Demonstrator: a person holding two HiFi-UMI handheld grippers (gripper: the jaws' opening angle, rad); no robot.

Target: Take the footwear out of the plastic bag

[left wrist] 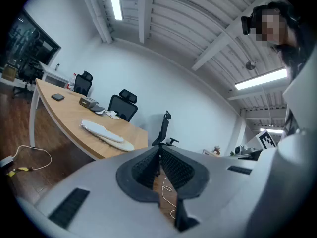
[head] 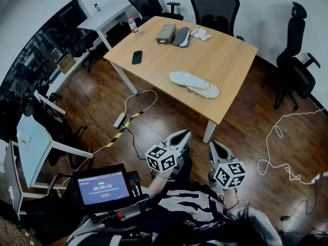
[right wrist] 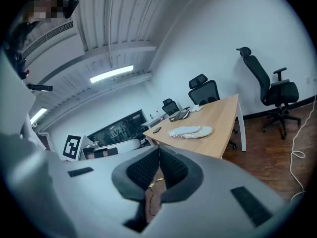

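room: office, light wooden table (head: 230, 55)
left gripper (head: 180, 136): jaws together, empty, by body
target: pale flat footwear (head: 190, 80) in clear plastic bag (head: 213, 92), near table edge, well apart from grippers
right gripper (head: 213, 146): jaws together, empty
risk: pinching footwear through film likely drags bag off edge

Wooden table (head: 225, 60) with bagged footwear (head: 195, 84), phone (head: 137, 57), box (head: 165, 33)

Pale, flat footwear (head: 190, 80), a pair overlapped, enclosed in clear plastic bag (head: 188, 88), lay lengthwise near wooden table's (head: 228, 60) front edge.

Whitish footwear (head: 195, 84), tan table (head: 223, 55)
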